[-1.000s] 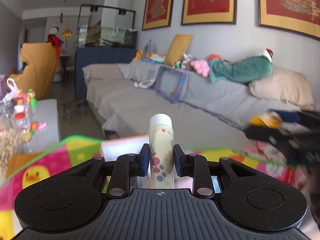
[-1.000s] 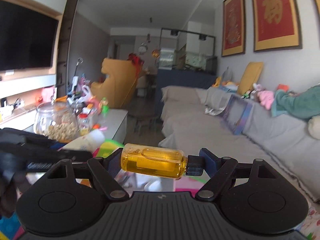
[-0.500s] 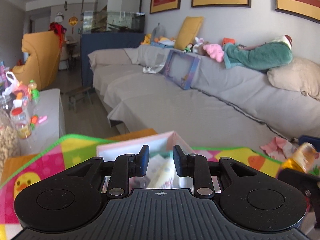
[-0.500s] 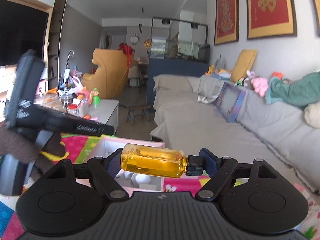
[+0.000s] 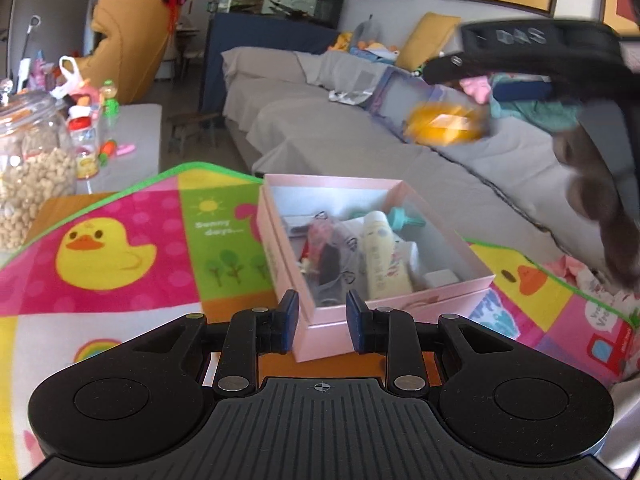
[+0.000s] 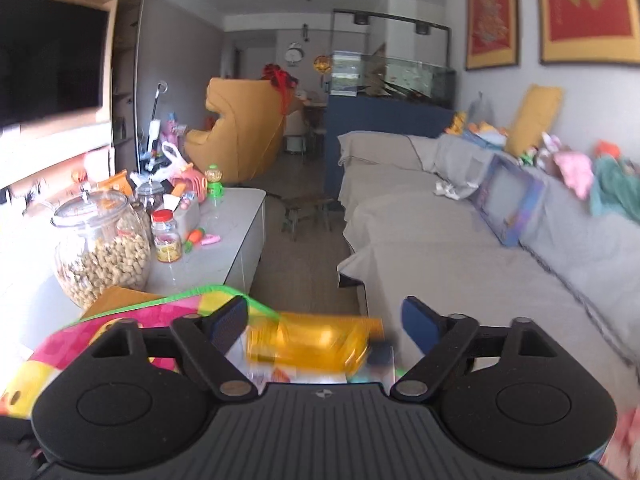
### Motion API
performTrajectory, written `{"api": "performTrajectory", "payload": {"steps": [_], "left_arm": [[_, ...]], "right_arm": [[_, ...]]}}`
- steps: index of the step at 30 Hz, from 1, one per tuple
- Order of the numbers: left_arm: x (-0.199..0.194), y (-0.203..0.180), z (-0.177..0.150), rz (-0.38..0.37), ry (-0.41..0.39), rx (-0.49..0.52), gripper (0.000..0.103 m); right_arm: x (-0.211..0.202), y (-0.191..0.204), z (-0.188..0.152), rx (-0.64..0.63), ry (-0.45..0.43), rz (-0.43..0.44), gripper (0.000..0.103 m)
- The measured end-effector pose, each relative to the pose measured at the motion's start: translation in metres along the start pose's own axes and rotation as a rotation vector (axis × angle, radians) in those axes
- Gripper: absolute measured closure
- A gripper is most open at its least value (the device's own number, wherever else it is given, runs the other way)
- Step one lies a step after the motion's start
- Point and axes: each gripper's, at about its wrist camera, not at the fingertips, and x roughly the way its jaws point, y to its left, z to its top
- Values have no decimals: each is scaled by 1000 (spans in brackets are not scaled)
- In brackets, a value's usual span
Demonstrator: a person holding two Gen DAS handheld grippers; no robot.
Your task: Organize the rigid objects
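Your right tool [image 6: 324,320] is letting go right now: its jaws are opening and the amber bottle [image 6: 310,346] sits blurred between them, with a gap showing at both ends, so the pads no longer seem to press on it. From the left wrist view that same bottle [image 5: 444,124] is a yellow-orange smear in the air, up above the far right side of the pink box [image 5: 400,304], under the dark body of your right tool [image 5: 520,52].

So this is the drop step: the bottle is being released towards the box. Whether it lines up with the opening, I can't tell from this blur.

Your left tool [image 5: 322,316] is empty, jaws narrow with nothing between them, low over the near corner of the box. Inside, the cream tube [image 5: 384,256] lies flat among other small bits, with a teal piece [image 5: 404,216] behind it.

The box sits on the bright duck mat [image 5: 104,248] on the counter.

Next, I'd say: check the bottle lands inside rather than on the rim or the mat, draw the right tool clear, and look for the next loose item. Nothing else loose on the mat shows from here.
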Motion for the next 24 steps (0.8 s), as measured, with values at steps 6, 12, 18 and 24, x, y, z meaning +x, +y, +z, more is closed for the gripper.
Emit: {"api": "performTrajectory", "payload": {"steps": [6, 12, 18, 24], "left_arm": [[3, 18, -25, 56, 62, -13, 74], [-2, 23, -59, 147, 141, 47, 74], [2, 4, -80, 180, 144, 99, 72], [13, -18, -82, 164, 136, 93, 46]], "right_arm": [[23, 17, -9, 7, 118, -33, 16], [1, 21, -87, -32, 204, -28, 16], [-5, 21, -158, 1, 307, -36, 16], [8, 17, -193, 81, 410, 6, 15]]}}
